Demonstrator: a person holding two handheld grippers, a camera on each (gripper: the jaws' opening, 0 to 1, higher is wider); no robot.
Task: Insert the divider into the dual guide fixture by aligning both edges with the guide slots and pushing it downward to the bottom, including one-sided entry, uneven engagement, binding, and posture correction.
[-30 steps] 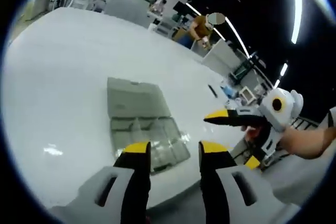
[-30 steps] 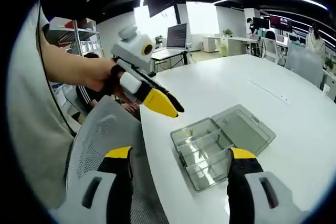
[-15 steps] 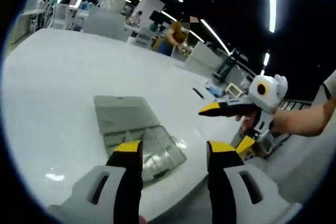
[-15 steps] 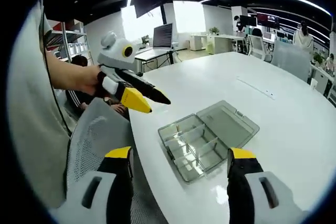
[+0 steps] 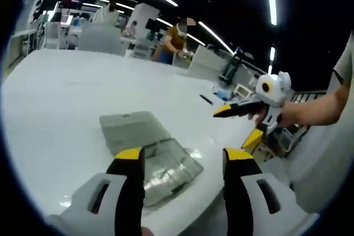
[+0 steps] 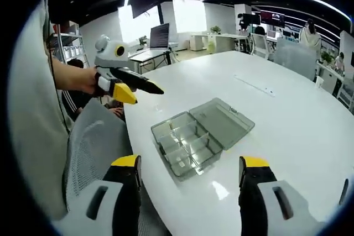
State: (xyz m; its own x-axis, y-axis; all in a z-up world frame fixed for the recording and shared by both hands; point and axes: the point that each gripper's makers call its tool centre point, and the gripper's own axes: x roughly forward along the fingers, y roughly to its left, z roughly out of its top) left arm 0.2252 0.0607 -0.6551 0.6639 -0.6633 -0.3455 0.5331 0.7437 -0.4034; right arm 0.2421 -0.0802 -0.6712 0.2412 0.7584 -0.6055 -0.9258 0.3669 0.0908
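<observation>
While both grippers, left [image 5: 180,161] and right [image 6: 188,171], hover empty with jaws apart, the open box [image 6: 200,135] waits near the table [image 6: 287,120] edge, lid flat for access from above.

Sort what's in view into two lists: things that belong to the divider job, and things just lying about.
For the job:
- clear compartment box, lid open flat, on the white table
- left gripper, jaws apart, empty
- right gripper, jaws apart, empty

Just lying about:
- mesh chair beside the table
- laptop on a far desk
- dark pen-like item further along the table
</observation>
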